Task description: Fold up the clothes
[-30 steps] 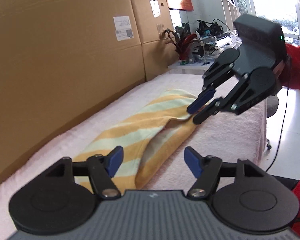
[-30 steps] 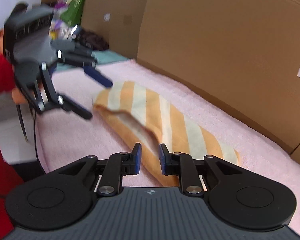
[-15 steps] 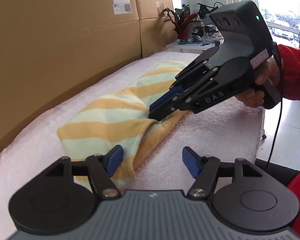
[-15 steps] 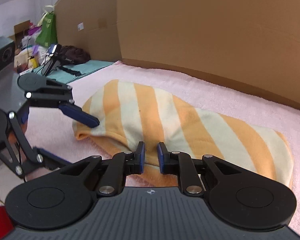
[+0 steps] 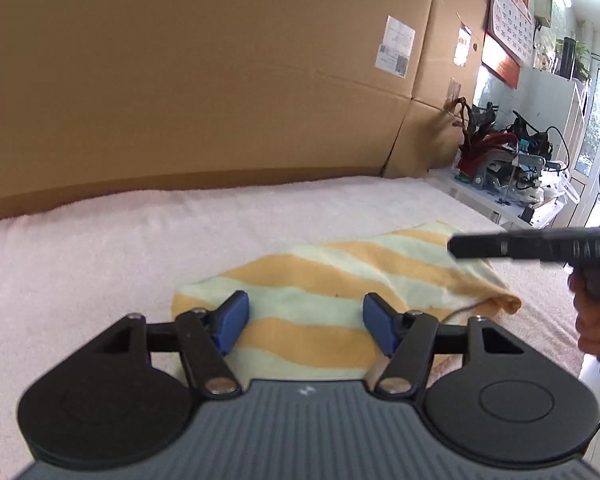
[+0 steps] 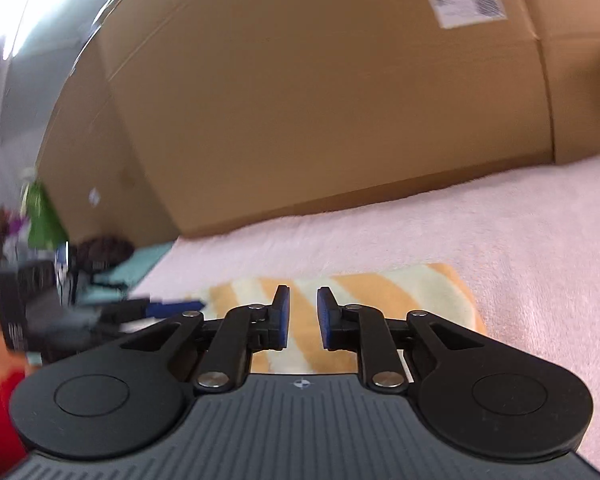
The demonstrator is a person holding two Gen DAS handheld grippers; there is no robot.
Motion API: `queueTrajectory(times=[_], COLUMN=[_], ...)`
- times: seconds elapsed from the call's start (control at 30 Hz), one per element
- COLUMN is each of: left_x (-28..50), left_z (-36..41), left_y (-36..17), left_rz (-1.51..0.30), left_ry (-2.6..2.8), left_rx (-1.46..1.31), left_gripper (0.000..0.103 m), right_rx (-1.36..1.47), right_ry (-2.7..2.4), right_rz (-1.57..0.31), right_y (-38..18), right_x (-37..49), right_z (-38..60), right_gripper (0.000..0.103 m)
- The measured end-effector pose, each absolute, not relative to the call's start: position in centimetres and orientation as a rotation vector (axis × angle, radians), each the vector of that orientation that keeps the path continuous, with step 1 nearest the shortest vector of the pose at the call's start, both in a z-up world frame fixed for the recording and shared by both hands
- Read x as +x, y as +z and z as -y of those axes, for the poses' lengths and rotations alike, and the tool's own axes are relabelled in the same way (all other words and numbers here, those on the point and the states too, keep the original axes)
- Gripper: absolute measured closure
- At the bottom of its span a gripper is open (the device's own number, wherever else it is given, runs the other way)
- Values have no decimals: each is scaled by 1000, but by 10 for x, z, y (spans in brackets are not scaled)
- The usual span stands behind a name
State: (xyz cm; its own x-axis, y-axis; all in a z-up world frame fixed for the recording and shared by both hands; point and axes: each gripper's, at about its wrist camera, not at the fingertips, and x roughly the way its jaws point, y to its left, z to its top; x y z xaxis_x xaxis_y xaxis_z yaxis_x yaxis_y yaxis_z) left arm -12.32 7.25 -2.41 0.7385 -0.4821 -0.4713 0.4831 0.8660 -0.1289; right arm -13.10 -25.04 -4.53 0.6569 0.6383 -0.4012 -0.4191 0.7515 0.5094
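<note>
A folded cloth with orange and pale green stripes lies flat on the pink towelling table top. My left gripper is open, and its blue pads straddle the cloth's near left part just above it. The right gripper shows side-on as a dark bar over the cloth's right end, held by a hand. In the right wrist view the right gripper hangs over the cloth. Its jaws are nearly together with a narrow gap and nothing between them. The left gripper is blurred at the left.
Tall cardboard sheets wall off the far side of the table. A white side table with tools, cables and a plant stands past the right end. A calendar hangs above it. A teal surface lies past the left end.
The right gripper has come off the cloth's folded edge and now hangs level above its right end. The left gripper has swung to face the cardboard, over the cloth's left part. The cloth lies flatter.
</note>
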Motion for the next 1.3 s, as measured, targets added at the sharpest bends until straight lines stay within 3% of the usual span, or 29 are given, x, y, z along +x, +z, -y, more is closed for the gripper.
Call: queueTrajectory(times=[0.1,0.2,0.37,0.4,0.47,0.53,0.57,0.6,0.73,0.8,0.97,1.07,1.13,1.3], left_x=[-126,-126,-129,-131,-140,-148,-150,-152,-161,-165,-133,-92,-82,-101], left_z=[-67,-69,-70,-69,-67,-65,-61,-59,-55,-55,-52,-59,-67,-64], left_y=[-29,-33,-33,-31,-24,-22,-24,-27,-31,-20,4,-9,-22,-33], left_rz=[-516,-524,-525,-519,-495,-486,-500,-509,-512,-481,-427,-544,-593,-539], left_ry=[-539,-555,-569,-569,-580,-603,-604,-595,-564,-589,-559,-479,-458,-468], left_rx=[59,65,83,95,113,133,159,197,313,321,111,-52,-104,-2], left_gripper=[28,26,25,25,25,24,23,23,23,24,18,26,34,33], right_rx=[621,847,1011,1011,1036,1088,1071,1054,1013,890,920,891,797,759], right_ry=[548,474,442,473,516,542,525,508,466,481,573,539,470,361], right_rz=[-621,-638,-623,-598,-589,-623,-626,-629,-660,-613,-630,-757,-778,-659], right_y=[-54,-62,-57,-50,-46,-50,-54,-59,-59,-31,4,1,-3,0], right_x=[-120,-109,-112,-116,-121,-123,-125,-126,-134,-140,-110,-88,-87,-113], right_z=[279,307,326,323,317,310,311,312,316,307,245,199,190,234], right_gripper=[83,103,103,92,90,79,82,103,103,90,90,86,103,103])
